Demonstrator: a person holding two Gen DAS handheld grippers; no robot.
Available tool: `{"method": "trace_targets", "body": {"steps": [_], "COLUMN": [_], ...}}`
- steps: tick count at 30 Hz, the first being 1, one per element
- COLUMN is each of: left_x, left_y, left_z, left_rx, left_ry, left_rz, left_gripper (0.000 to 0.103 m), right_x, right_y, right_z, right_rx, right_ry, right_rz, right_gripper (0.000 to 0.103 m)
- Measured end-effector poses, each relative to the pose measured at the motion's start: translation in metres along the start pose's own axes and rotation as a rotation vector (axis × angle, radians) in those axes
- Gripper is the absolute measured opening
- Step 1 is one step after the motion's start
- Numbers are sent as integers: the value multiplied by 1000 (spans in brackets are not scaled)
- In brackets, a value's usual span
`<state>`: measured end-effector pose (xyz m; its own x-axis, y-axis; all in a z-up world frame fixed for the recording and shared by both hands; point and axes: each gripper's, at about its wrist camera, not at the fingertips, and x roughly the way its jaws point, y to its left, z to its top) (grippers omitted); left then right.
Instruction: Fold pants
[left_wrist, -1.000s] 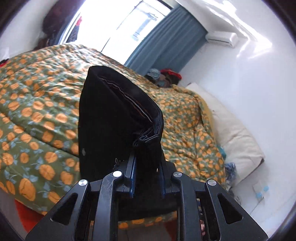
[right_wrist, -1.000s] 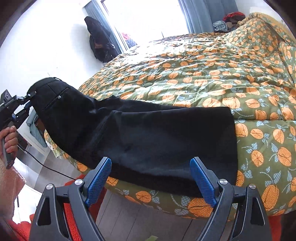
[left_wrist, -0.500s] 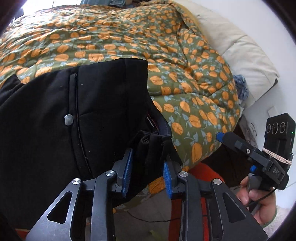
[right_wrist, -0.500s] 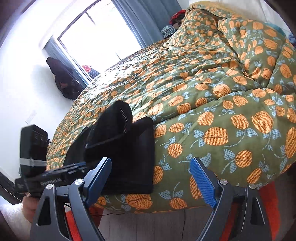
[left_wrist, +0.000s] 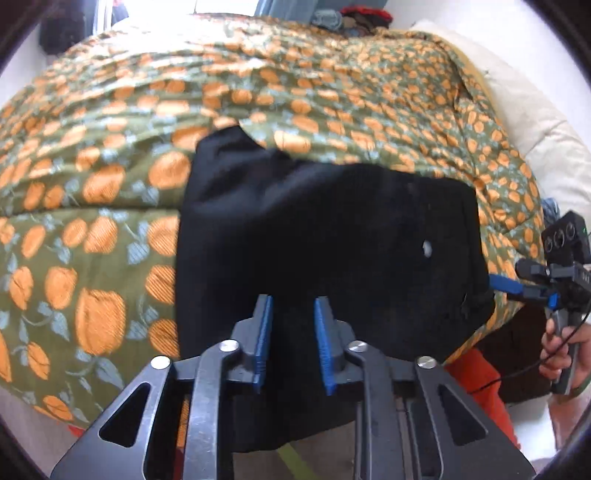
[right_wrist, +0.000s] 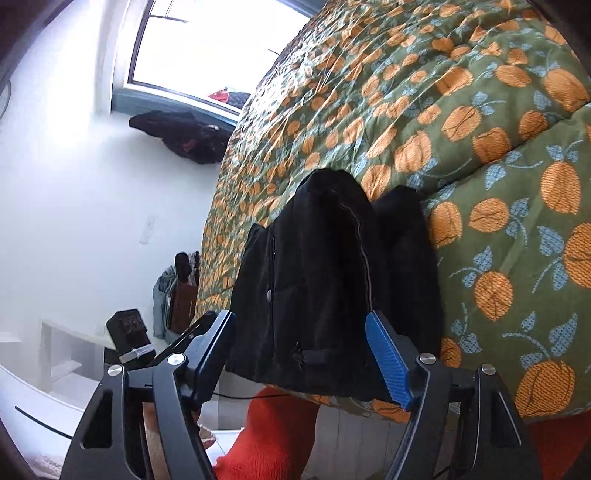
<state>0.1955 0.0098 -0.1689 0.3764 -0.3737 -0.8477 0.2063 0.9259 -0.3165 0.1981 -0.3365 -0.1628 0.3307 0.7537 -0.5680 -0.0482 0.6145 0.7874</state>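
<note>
The black pants lie folded over on the near edge of the bed, with a small metal button showing at their right side. My left gripper is at the pants' near edge, its blue pads slightly apart with black cloth between and below them. In the right wrist view the folded pants hang over the bed edge. My right gripper is open just in front of them, touching nothing. The right gripper also shows in the left wrist view at the pants' right edge.
The bed carries a green quilt with orange fruit print. A cream pillow lies at the right. An orange-red rug covers the floor by the bed. Dark clothes hang under the window.
The left gripper carried the waist end over onto the legs and laid it down; its pads have parted slightly. The right gripper stayed open and moved close to the folded pants.
</note>
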Motion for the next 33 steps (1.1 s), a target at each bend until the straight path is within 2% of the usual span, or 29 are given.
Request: {"method": "trace_targets", "body": {"steps": [1,3,6,9,10,11,12,14,15,16,18,19,21,22,24,26,27,30,33], "left_x": [10,11,11,10,9,8,5,-7,-17,-27,-39,-38,-19,-4,16,17,17,21,20], "left_y": [-7,-20,-22,-22,-24,-25,-25,-28,-31,-34,-40,-43,-43,-43,-46,-52,-53,-52,-56], "left_z": [-7,-17,-16,-17,-17,-17,-16,-11,-7,-5,-1,0,0,-2,-7,-11,-11,-9,-10], "left_rx": [33,92,55,58,60,56,46,22,18,26,57,73,91,100,145,178,174,164,163], "left_ry": [19,1,9,6,2,0,-1,-20,-46,-80,-139,-144,-85,-40,-3,-26,-26,-26,-29], "left_rz": [-6,17,-28,-24,-12,-8,-4,-3,0,14,72,107,186,218,298,340,341,346,358], "left_gripper": [17,17,17,18,18,18,22,26,36,57,76,76,74,67,65,65,65,67,67], "right_x": [6,15,26,41,45,49,53,51,44,33,12,7,16,26,35,23,16,-7,-9], "right_y": [3,5,4,1,3,7,11,20,30,41,54,54,34,19,-3,-1,9,48,79], "right_z": [0,-3,-6,-4,-1,-1,-1,1,3,5,7,6,2,-2,-6,-3,0,9,18], "right_rx": [-25,-50,-59,-74,-90,-121,-164,-230,-265,-302,-364,-388,-367,-340,-286,-243,-263,-407,-486], "right_ry": [25,79,139,197,217,243,263,275,258,228,178,171,206,232,235,181,132,-21,-107], "right_rz": [-55,-128,-159,-184,-169,-189,-225,-254,-258,-256,-267,-298,-361,-392,-414,-376,-401,-474,-401], "right_gripper": [64,58,57,55,48,34,26,22,20,20,20,20,20,21,35,40,43,43,43]}}
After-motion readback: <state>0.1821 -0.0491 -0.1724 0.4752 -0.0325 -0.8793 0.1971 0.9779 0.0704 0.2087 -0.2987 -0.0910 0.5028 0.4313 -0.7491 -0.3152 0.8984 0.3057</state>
